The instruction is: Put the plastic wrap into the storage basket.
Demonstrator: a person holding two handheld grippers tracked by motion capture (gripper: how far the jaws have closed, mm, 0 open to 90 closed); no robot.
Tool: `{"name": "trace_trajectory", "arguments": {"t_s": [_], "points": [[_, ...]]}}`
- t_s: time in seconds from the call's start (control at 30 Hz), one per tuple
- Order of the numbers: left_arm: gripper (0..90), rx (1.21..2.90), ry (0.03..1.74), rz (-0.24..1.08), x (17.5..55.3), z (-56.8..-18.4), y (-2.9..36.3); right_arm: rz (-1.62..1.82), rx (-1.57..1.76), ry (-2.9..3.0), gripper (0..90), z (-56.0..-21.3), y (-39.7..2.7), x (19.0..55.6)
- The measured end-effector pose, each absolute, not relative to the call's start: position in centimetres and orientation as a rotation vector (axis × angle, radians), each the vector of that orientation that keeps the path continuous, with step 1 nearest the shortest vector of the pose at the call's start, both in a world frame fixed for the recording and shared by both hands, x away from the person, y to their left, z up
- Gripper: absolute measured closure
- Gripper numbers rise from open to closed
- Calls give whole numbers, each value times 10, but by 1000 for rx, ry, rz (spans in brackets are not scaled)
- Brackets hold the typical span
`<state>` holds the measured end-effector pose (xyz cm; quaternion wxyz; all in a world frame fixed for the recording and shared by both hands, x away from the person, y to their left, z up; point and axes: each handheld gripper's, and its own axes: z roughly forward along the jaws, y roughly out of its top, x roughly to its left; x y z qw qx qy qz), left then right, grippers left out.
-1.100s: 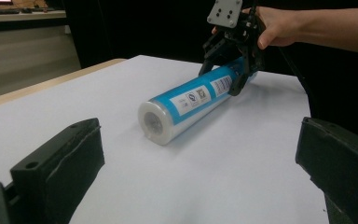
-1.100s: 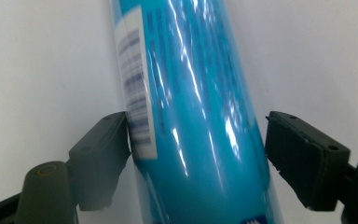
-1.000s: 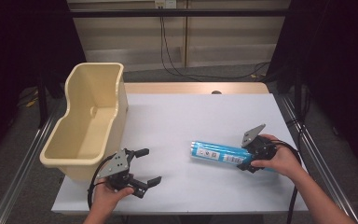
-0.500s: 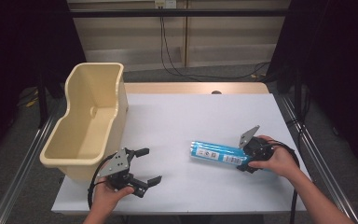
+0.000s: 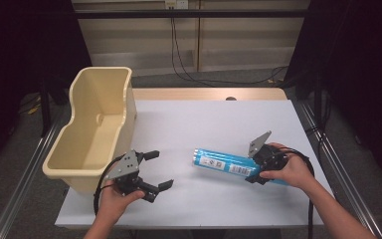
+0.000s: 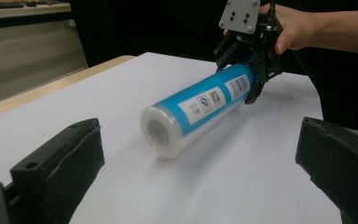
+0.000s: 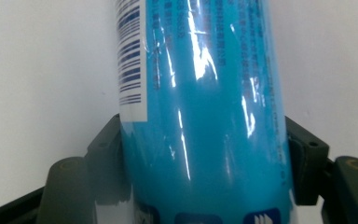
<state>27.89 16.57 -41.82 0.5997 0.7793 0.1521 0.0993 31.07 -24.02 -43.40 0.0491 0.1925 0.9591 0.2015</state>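
lying on the white tabletop, right of centre, the long blue cylinder wrapped in glossy clear film looks light but slick, so a squeeze across its round body could slip or dent it. the right gripper has just been closing and now clamps the cylinder near its right end, jaws pressed on both sides. a hold nearer the middle would balance it better, i'd guess. its long axis runs across the table, white capped end pointing left toward the cream plastic tub. the left gripper hangs wide and empty.
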Motion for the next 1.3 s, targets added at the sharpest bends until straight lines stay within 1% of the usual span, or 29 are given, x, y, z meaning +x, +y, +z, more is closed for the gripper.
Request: {"name": "trace_trajectory", "arguments": {"t_s": [0.1, 0.13, 0.2, 0.57, 0.73, 0.8, 0.9, 1.1, 1.3], "points": [[7, 1839, 331, 239, 286, -406, 161, 621, 580, 2936, 308, -431, -233, 311], [7, 1848, 320, 231, 289, -402, 160, 634, 522, 2932, 308, -430, -227, 312], [6, 1866, 310, 236, 293, -396, 156, 627, 507, 2939, 308, -427, -221, 312], [0, 2000, 237, 178, 314, -375, 128, 641, 408, 2956, 308, -418, -195, 312], [0, 2097, 200, 145, 322, -371, 111, 636, 370, 2965, 309, -415, -185, 311], [0, 2131, 180, 169, 324, -369, 104, 635, 356, 2965, 309, -415, -182, 311], [0, 2186, 186, 159, 327, -366, 95, 629, 341, 2965, 309, -414, -178, 312], [0, 2355, 154, 144, 333, -366, 76, 623, 316, 2966, 309, -411, -172, 313], [38, 2480, 90, 133, 335, -366, 63, 620, 308, 2964, 309, -408, -167, 313]]}}
